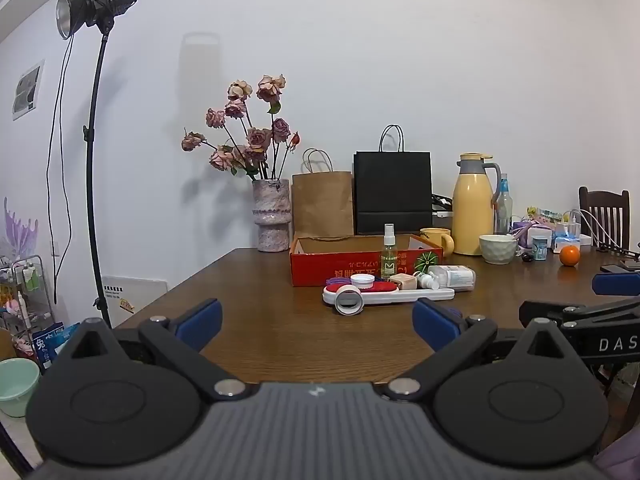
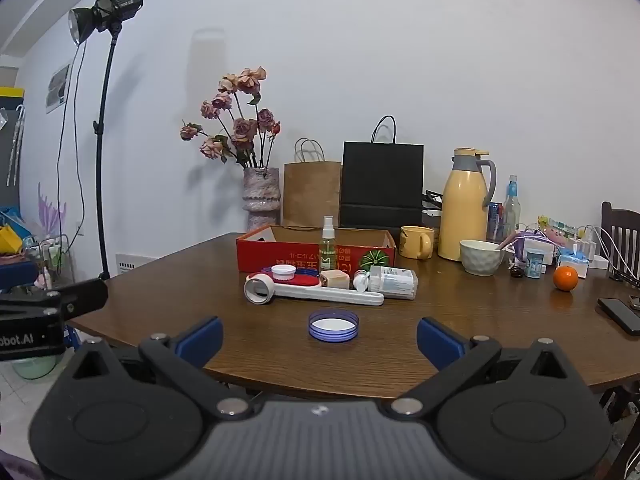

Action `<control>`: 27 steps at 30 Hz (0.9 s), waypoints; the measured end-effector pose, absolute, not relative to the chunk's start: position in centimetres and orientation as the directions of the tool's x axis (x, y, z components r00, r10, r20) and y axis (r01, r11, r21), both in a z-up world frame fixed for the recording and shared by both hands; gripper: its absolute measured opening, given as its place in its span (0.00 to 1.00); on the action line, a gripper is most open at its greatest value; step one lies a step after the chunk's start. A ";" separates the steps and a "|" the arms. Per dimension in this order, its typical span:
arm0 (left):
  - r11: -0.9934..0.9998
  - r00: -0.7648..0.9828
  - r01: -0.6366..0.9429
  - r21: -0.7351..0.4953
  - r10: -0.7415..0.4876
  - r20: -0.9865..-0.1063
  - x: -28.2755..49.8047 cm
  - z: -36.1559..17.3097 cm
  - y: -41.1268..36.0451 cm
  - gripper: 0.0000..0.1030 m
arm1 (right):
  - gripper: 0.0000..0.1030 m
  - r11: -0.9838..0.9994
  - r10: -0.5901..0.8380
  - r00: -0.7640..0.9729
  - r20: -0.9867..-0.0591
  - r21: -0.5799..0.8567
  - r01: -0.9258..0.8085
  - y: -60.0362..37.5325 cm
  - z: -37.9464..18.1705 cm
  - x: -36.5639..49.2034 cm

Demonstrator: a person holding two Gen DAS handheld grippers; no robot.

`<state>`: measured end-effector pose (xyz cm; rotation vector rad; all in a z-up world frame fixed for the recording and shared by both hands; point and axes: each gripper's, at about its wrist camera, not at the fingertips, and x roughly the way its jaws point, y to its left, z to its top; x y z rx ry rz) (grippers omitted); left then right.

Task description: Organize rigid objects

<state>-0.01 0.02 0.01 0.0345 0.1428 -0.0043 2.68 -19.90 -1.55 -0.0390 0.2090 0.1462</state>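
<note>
Right wrist view: right gripper [image 2: 319, 340] fingers wide apart, nothing held, w/ blue-rimmed lid [image 2: 333, 325] near desk's front edge—come straight down, straddle rim, then close; left gripper [image 1: 317, 322] also spread, empty.

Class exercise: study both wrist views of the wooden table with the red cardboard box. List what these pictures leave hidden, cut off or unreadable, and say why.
- Floor of the red cardboard box, both views: its front wall blocks it.
- Label print on the clear lying plastic bottle, both views: too small.
- Blue-rimmed round lid, left view: behind the left gripper, whose fingers stand apart.
- Black phone, right view: cut by the edge.
</note>
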 end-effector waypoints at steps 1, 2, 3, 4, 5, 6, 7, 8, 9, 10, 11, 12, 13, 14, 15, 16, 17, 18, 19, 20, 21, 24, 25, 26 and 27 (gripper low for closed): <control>0.999 0.990 0.009 0.034 -0.004 -0.142 0.0 0.0 0.0 1.00 | 1.00 0.989 0.139 0.968 -0.208 -0.023 -0.147 -19.9 -1.5 2.7; 0.999 0.990 0.011 0.034 -0.006 -0.142 0.0 0.0 0.0 1.00 | 1.00 0.989 0.135 0.969 -0.206 -0.025 -0.143 -19.9 -1.5 2.7; 0.999 0.990 0.013 0.033 -0.009 -0.141 0.1 0.0 0.1 1.00 | 1.00 0.990 0.129 0.970 -0.205 -0.028 -0.137 -19.9 -1.5 2.7; 0.999 0.990 0.016 0.032 -0.011 -0.140 0.1 0.0 0.1 1.00 | 1.00 0.991 0.124 0.971 -0.205 -0.030 -0.133 -19.9 -1.5 2.6; 0.999 0.990 0.021 0.030 -0.016 -0.140 0.5 -0.1 0.1 1.00 | 1.00 0.991 0.121 0.971 -0.205 -0.031 -0.130 -19.9 -1.5 2.6; 0.999 0.990 0.026 0.031 -0.021 -0.139 0.3 -0.1 0.3 1.00 | 1.00 0.991 0.120 0.971 -0.206 -0.031 -0.129 -19.9 -1.5 2.6; 0.999 0.990 0.029 0.031 -0.024 -0.138 0.4 -0.1 0.3 1.00 | 1.00 0.991 0.120 0.971 -0.206 -0.030 -0.129 -19.9 -1.5 2.6; 0.999 0.990 0.030 0.031 -0.025 -0.137 0.5 0.0 0.3 1.00 | 1.00 0.991 0.122 0.971 -0.206 -0.029 -0.130 -19.9 -1.5 2.5; 0.999 0.991 0.030 0.029 -0.026 -0.132 0.3 0.0 0.4 1.00 | 1.00 0.991 0.120 0.969 -0.215 -0.024 -0.128 -20.0 -1.3 2.7; 0.999 0.991 0.030 0.028 -0.027 -0.130 0.3 -0.1 0.5 1.00 | 1.00 0.991 0.120 0.969 -0.215 -0.026 -0.129 -19.9 -1.3 2.6; 0.999 0.991 0.031 0.028 -0.027 -0.128 0.3 0.1 0.6 1.00 | 1.00 0.991 0.120 0.969 -0.214 -0.027 -0.129 -19.9 -1.3 2.6; 0.999 0.992 0.032 0.033 -0.028 -0.125 0.1 0.3 0.2 1.00 | 1.00 0.991 0.120 0.970 -0.214 -0.029 -0.129 -19.8 -1.2 2.5; 0.999 0.992 0.033 0.032 -0.029 -0.123 0.2 0.2 0.2 1.00 | 1.00 0.991 0.120 0.969 -0.214 -0.026 -0.129 -19.9 -1.1 2.5; 0.999 0.992 0.034 0.032 -0.030 -0.123 0.2 0.2 0.2 1.00 | 1.00 0.991 0.120 0.969 -0.214 -0.026 -0.129 -19.9 -1.0 2.4; 0.999 0.992 0.034 0.032 -0.030 -0.121 0.2 0.1 0.1 1.00 | 1.00 0.991 0.120 0.969 -0.215 -0.025 -0.128 -19.9 -1.2 2.5; 0.999 0.992 0.035 0.031 -0.031 -0.119 0.2 0.0 0.1 1.00 | 1.00 0.992 0.119 0.969 -0.215 -0.025 -0.127 -19.9 -1.5 2.6; 0.999 0.993 0.037 0.030 -0.033 -0.117 0.1 0.0 0.2 1.00 | 1.00 0.992 0.117 0.970 -0.216 -0.027 -0.125 -19.9 -1.6 2.7; 0.999 0.993 0.036 0.030 -0.033 -0.115 0.1 -0.1 0.2 1.00 | 1.00 0.992 0.115 0.970 -0.215 -0.028 -0.124 -19.9 -1.5 2.7; 0.999 0.993 0.036 0.030 -0.032 -0.116 0.0 0.0 0.2 1.00 | 1.00 0.992 0.114 0.970 -0.214 -0.029 -0.123 -20.0 -1.5 2.7; 0.999 0.992 0.037 0.029 -0.034 -0.118 0.0 0.0 0.2 1.00 | 1.00 0.992 0.112 0.971 -0.213 -0.030 -0.121 -19.9 -1.4 2.5; 0.999 0.992 0.038 0.028 -0.035 -0.119 0.0 0.0 0.3 1.00 | 1.00 0.992 0.109 0.971 -0.214 -0.031 -0.119 -19.9 -1.4 2.5; 0.999 0.992 0.038 0.027 -0.035 -0.118 0.0 -0.1 0.5 1.00 | 1.00 0.993 0.108 0.971 -0.214 -0.033 -0.118 -19.8 -1.3 2.5; 0.999 0.993 0.038 0.028 -0.035 -0.117 0.0 -0.1 0.5 1.00 | 1.00 0.992 0.109 0.971 -0.213 -0.033 -0.118 -19.8 -1.3 2.5; 0.999 0.993 0.038 0.029 -0.035 -0.115 0.0 -0.2 0.5 1.00 | 1.00 0.992 0.108 0.971 -0.212 -0.034 -0.118 -19.8 -1.3 2.5; 0.999 0.992 0.038 0.027 -0.034 -0.118 0.0 0.0 0.5 1.00 | 1.00 0.993 0.107 0.971 -0.212 -0.034 -0.117 -19.8 -1.2 2.5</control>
